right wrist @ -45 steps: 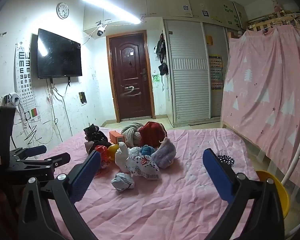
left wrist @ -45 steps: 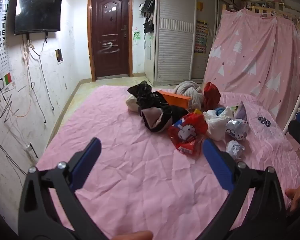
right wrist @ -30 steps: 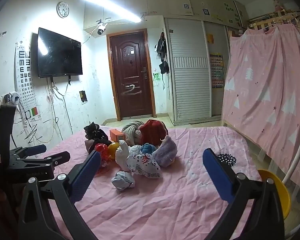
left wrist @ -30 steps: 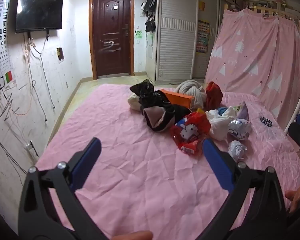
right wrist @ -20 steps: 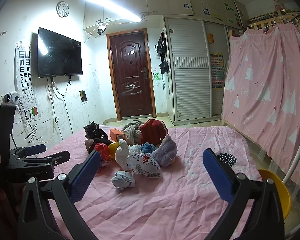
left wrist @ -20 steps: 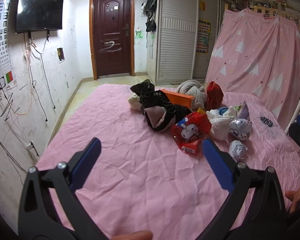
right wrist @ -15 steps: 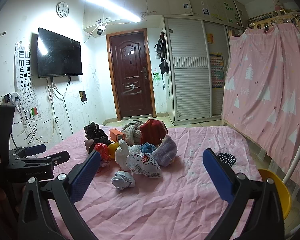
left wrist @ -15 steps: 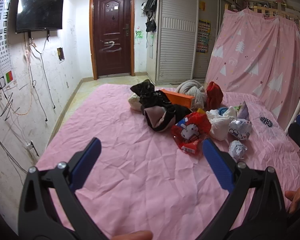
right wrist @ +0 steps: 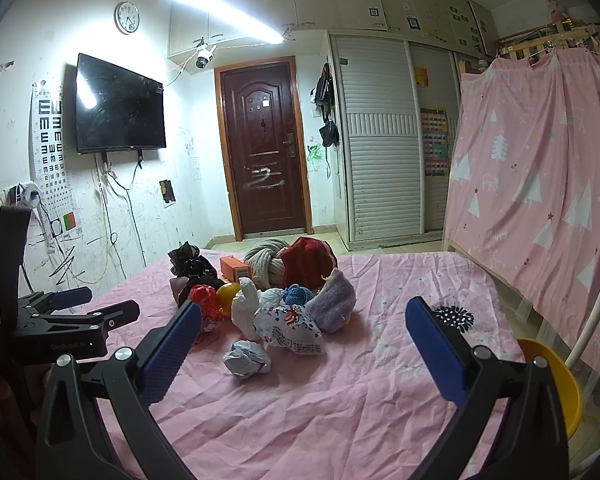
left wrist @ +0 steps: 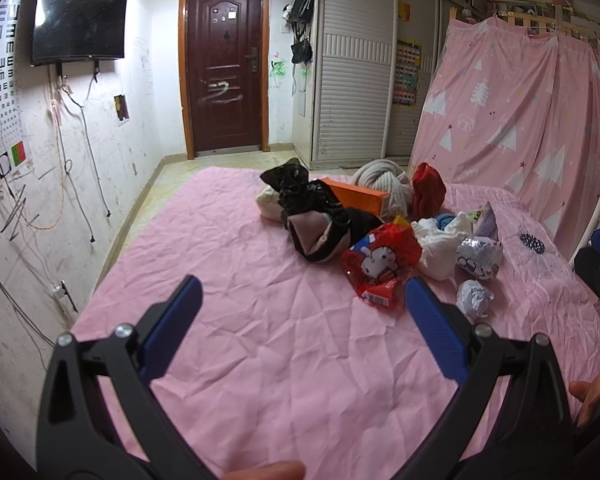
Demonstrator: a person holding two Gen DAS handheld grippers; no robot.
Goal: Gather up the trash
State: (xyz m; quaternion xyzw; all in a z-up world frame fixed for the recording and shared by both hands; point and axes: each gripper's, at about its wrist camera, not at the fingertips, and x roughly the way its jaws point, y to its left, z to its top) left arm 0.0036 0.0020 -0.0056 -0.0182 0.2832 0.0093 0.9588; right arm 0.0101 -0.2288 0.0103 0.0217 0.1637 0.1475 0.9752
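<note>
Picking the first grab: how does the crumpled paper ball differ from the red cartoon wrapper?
The paper ball is pale, tightly wadded and lies apart, in front of the pile; the red cartoon wrapper is glossy, printed, looser, bigger and sits against the pile's edge. Both rest untouched on the pink sheet.

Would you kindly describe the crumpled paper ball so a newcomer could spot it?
On the pink bedsheet, find the heap of clutter mid-bed. The crumpled paper ball lies alone at the heap's near edge, just before the printed white bag. It is the only pale grey, tightly scrunched wad.
</note>
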